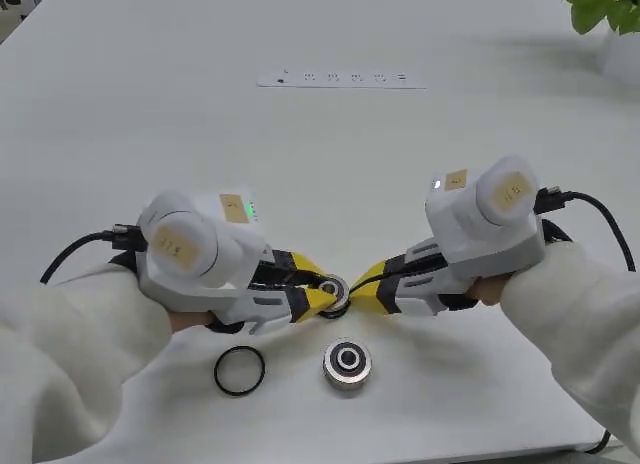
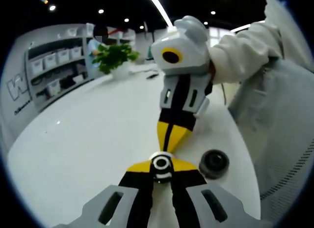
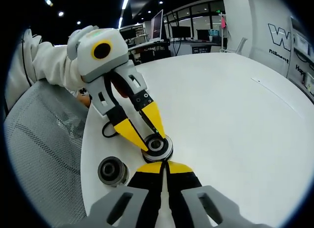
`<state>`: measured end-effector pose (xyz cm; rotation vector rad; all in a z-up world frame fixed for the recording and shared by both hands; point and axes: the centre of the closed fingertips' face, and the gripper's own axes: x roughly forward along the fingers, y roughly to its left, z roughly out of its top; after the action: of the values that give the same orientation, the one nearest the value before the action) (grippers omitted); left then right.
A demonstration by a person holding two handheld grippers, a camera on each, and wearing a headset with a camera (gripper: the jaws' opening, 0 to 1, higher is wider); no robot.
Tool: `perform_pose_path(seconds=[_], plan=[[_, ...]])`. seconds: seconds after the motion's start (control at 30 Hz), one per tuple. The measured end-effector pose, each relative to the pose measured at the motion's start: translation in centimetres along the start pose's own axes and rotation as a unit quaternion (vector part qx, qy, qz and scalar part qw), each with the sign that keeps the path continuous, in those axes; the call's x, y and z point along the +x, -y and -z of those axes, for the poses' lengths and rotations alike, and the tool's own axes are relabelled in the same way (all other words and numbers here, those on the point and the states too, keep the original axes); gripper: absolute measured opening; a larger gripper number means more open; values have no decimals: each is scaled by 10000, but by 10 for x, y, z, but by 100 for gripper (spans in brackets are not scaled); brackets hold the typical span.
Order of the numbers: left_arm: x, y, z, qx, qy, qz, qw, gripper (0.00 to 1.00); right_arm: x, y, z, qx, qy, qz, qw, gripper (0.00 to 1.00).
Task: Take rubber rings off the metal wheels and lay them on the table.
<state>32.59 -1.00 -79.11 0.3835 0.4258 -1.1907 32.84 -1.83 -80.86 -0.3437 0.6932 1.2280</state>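
We have the left gripper on a metal wheel at the lower middle of the head view. Its yellow jaws pinch the wheel from both sides, which we take as bracing it. Whether the wheel rests on the tabletop we cannot tell.

The right gripper meets it from the opposite side, jaws pressed together into one wedge with the tips at the wheel's rim. We judge it is there to catch the dark band round that rim, but we cannot tell whether any rubber is nipped.

At the bottom of the frame a loose rubber ring lies flat, near but apart from a second wheel.

The tabletop is white, matte and wide, with a power strip at upper middle and a plant at upper right. The left gripper view shows shelves of bins at its left. The right gripper view shows a mesh chair at its left.
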Motion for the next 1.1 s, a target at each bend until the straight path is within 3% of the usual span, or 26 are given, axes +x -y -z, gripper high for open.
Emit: perform_pose_path(seconds=[0.23, 0.37, 0.47, 0.53, 0.63, 0.73, 0.83, 1.1], plan=[[0, -1, 0, 15, -2, -19, 10000, 13, -2, 1, -1, -307, -77, 82, 9995, 0], [-1, -1, 1, 13, -4, -29, 10000, 13, -2, 1, -1, -289, -87, 87, 9995, 0], [-1, -1, 1, 10, -1, -29, 10000, 13, -2, 2, -1, 68, -23, 55, 10000, 0], [-1, -1, 1, 7, 6, -28, 10000, 13, -3, 2, -2, 491, 97, -6, 9987, 0], [-1, -1, 1, 3, 15, -25, 10000, 13, -4, 2, -3, 1092, 234, -86, 9937, 0], [-1, -1, 1, -9, 31, -21, 10000, 13, -4, 6, -2, 1658, 358, -167, 9854, 0], [-1, 0, 1, -20, 51, -20, 10000, 13, -5, 6, -3, 1914, 460, -234, 9802, 0], [-1, 0, 1, -11, 66, -17, 10000, 13, -7, 2, -10, 2002, 590, -268, 9776, 0]])
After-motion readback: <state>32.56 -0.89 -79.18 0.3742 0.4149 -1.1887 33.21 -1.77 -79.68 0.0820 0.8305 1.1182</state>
